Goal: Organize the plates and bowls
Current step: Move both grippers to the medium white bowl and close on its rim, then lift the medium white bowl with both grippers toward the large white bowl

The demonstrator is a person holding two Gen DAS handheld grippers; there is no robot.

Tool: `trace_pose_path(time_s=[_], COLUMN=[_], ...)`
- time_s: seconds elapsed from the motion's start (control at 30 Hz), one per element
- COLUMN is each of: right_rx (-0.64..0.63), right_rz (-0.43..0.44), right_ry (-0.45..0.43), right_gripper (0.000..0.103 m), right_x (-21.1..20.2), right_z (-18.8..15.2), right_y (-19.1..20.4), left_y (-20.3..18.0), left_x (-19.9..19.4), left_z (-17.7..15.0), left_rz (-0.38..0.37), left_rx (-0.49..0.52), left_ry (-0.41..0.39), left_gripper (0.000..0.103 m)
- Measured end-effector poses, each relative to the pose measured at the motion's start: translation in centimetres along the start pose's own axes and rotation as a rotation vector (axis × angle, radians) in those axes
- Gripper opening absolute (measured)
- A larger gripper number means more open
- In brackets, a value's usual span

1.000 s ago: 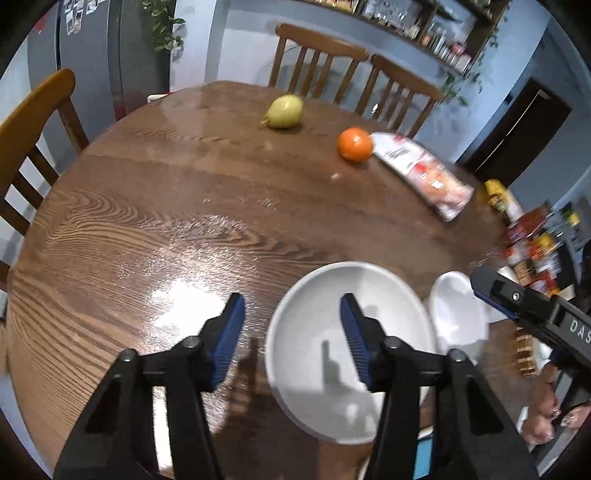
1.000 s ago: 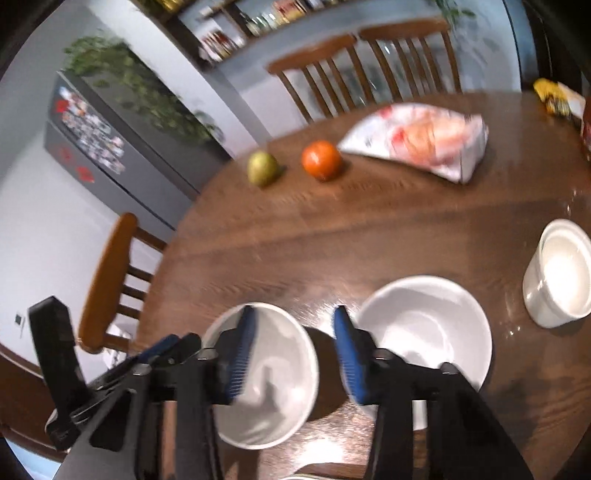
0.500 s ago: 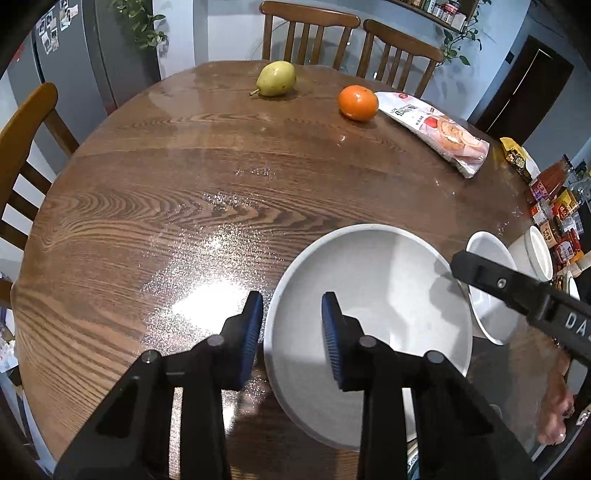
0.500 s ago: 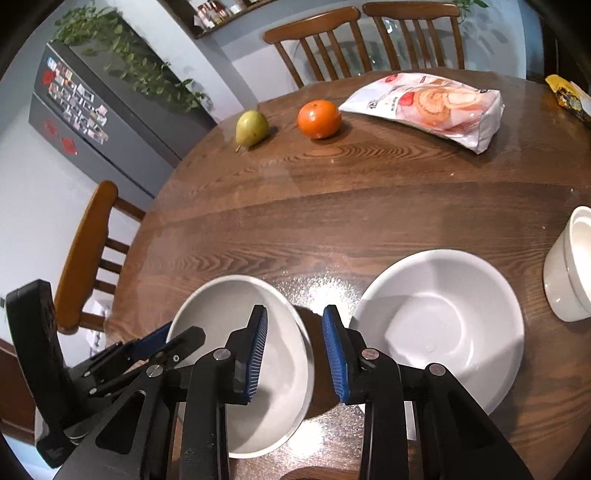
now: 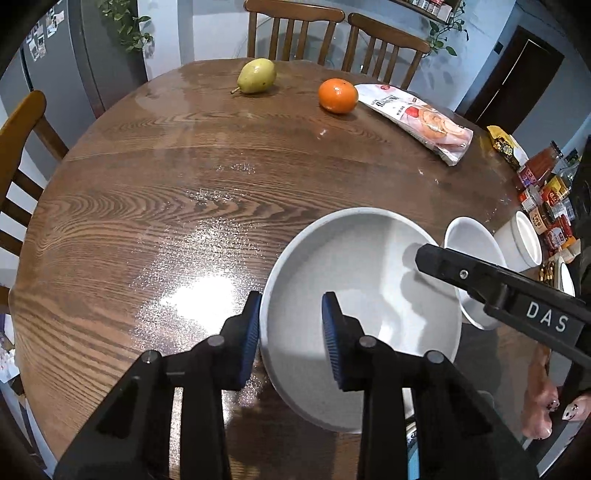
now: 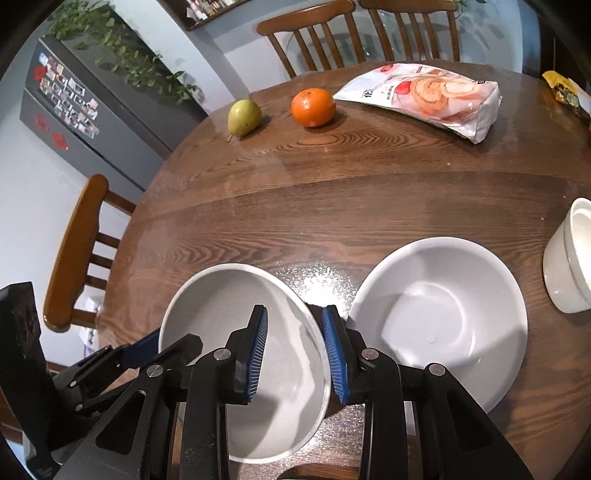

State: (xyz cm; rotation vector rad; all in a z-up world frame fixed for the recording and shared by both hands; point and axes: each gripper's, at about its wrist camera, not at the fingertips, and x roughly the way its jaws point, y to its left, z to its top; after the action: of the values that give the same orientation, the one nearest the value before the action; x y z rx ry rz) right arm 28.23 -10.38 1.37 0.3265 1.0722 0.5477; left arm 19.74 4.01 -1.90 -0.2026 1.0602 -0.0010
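A large grey-white bowl [image 5: 369, 295] stands near the front of the round wooden table [image 5: 166, 192]. My left gripper [image 5: 291, 332] is shut on its left rim, one pad outside and one inside. In the right wrist view, my right gripper [image 6: 295, 350] is shut on the right rim of the same bowl [image 6: 221, 302], and that rim looks slightly raised. The left gripper's fingers [image 6: 144, 345] show at the bowl's far side. A second white bowl [image 6: 436, 314] sits just to the right, apart from the held one, and is partly hidden in the left wrist view behind a right-gripper finger [image 5: 461, 273].
A white cup-like bowl [image 6: 569, 258] stands at the right edge. A pear [image 5: 256, 75], an orange [image 5: 338, 96] and a snack bag [image 5: 421, 122] lie at the far side. Jars and packets [image 5: 546, 192] crowd the right. Wooden chairs [image 5: 295, 33] ring the table. A person's hand [image 5: 539, 413] is lower right.
Both grippers narrowed from wide open and shut onto opposite rims of the large bowl. The bowl now looks larger and closer in the left wrist view.
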Motion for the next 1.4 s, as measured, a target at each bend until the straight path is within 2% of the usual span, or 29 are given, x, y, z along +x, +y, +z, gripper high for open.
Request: trace_pose_path(time_s=[0.23,0.57,0.67,1.0,1.03,1.13,1.27,1.4], right_rx=[-0.015,-0.016,-0.017,-0.002,0.006,0.032,0.081,0.122], right_rz=[-0.011,-0.007,-0.01,0.001,0.014,0.025,-0.012,0.027], right_ry=[0.009,0.009,-0.008,-0.092,-0.1,-0.152,-0.249,-0.272], right_gripper=[0.034,0.034,0.034,0.039,0.042,0.06,0.079,0.083], right_x=[0.5,0.3,-0.2,-4.2,-4.9,-7.6,-10.9,-11.7], right_z=[-0.1,0.0,0.0,0.0,-0.1,-0.5,-0.9,-0.6], right_y=[0.4,0.3,0.2,-0.6,-1.0,-2.1,-3.7,-5.3], left_y=[0.2,0.2,0.2,0.0,-0.2,-1.1,-3.2,-6.3], left_x=[0.8,0.7,0.3,-3.1,-3.7,-5.3,-7.4,-7.8], left_z=[0.2,0.3,0.3,-0.2,-0.3,-0.5,-0.3,0.4], left_rz=[0.017,0.003,0.004,0.003,-0.01,-0.065,-0.13,-0.29], left_rx=[-0.016,-0.023,-0.022,-0.039,-0.036,-0.022,-0.003,0.018], left_ry=[0.036,0.04,0.026,-0.086,-0.097,-0.129,-0.184,-0.164], left_gripper=[0.031,0.034,0.04,0.046,0.048,0.053,0.055,0.055])
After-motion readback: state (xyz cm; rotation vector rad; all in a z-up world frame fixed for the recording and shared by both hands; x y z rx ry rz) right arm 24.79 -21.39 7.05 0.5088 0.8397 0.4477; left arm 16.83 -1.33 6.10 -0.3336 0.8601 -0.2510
